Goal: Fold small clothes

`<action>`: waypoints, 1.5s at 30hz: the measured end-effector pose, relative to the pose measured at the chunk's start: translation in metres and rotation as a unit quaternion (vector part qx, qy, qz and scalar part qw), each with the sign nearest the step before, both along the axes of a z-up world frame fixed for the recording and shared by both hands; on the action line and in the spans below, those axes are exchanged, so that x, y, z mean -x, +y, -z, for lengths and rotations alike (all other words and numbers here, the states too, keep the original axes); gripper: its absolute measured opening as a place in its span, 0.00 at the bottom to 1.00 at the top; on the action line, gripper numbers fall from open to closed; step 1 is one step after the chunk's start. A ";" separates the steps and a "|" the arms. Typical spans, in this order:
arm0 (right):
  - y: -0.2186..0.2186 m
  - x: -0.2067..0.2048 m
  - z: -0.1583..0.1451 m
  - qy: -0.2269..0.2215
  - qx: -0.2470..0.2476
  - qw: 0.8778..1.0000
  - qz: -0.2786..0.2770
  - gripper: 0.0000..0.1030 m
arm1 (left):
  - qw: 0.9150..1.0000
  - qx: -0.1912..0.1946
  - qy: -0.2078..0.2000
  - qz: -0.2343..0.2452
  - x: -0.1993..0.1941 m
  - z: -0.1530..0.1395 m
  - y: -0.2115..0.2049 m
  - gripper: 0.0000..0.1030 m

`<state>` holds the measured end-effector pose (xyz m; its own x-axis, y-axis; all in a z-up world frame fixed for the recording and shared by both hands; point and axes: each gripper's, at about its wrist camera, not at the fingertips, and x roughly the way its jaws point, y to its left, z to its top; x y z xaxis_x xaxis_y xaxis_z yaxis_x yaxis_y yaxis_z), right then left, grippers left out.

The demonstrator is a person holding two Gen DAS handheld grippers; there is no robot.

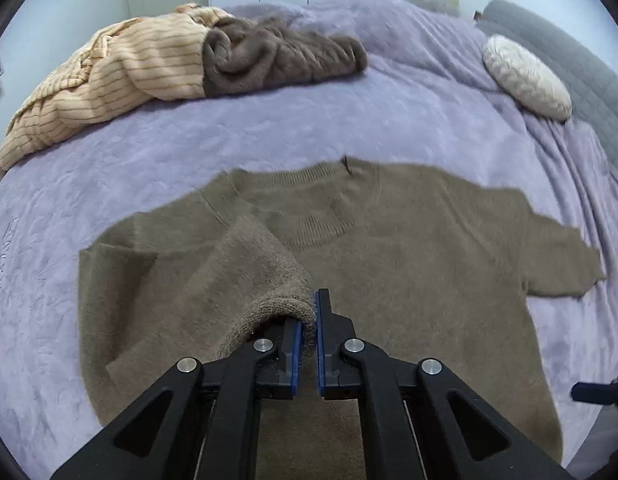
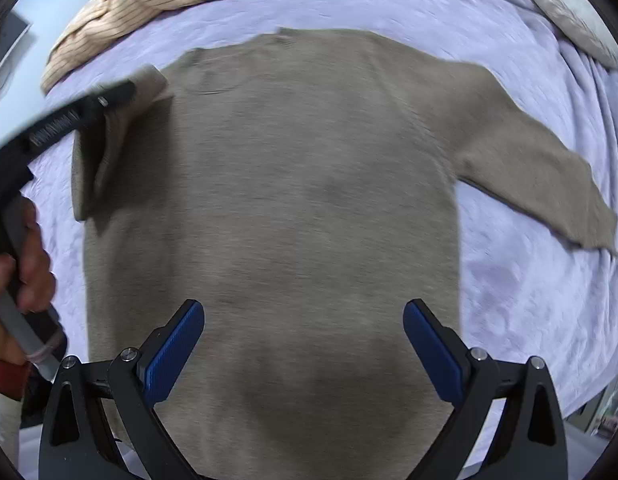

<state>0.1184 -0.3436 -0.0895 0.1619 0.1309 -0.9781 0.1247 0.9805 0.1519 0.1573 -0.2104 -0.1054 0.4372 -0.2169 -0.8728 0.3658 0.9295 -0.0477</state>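
A taupe knit sweater (image 1: 409, 264) lies flat on the lilac bedspread (image 1: 157, 152), its neckline at the far side. My left gripper (image 1: 309, 312) is shut on the cuff of the sweater's left sleeve (image 1: 265, 280), which is lifted and drawn in over the body. The right wrist view shows that same gripper (image 2: 121, 88) at the upper left, with the sleeve (image 2: 109, 140) folded inward. My right gripper (image 2: 305, 320) hangs open above the lower part of the sweater (image 2: 309, 184), with nothing between its blue pads (image 2: 177, 344). The other sleeve (image 2: 549, 184) lies spread out to the right.
A striped cream garment (image 1: 109, 76) and a brown fuzzy one (image 1: 277, 60) lie heaped at the far left of the bed. A pale round cushion (image 1: 525, 76) rests against the grey headboard (image 1: 569, 60) at the right. A person's hand (image 2: 25, 256) holds the left gripper's handle.
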 end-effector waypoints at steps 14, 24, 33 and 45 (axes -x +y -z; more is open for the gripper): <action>0.018 -0.038 -0.016 -0.075 0.060 0.993 -0.069 0.97 | 0.994 -0.051 -0.033 -0.087 0.031 -0.031 0.117 0.88; 0.200 -0.092 0.031 -0.184 0.233 0.875 -0.381 0.61 | 0.976 -0.004 0.043 -0.214 -0.021 0.029 0.223 0.88; 0.066 -0.124 0.022 -0.174 -0.073 0.982 -0.030 0.10 | 0.978 -0.014 0.039 -0.205 -0.024 0.044 0.218 0.88; -0.045 -0.092 0.075 -0.136 -0.289 0.929 0.187 0.75 | 0.977 0.052 0.086 -0.190 -0.070 0.054 0.202 0.88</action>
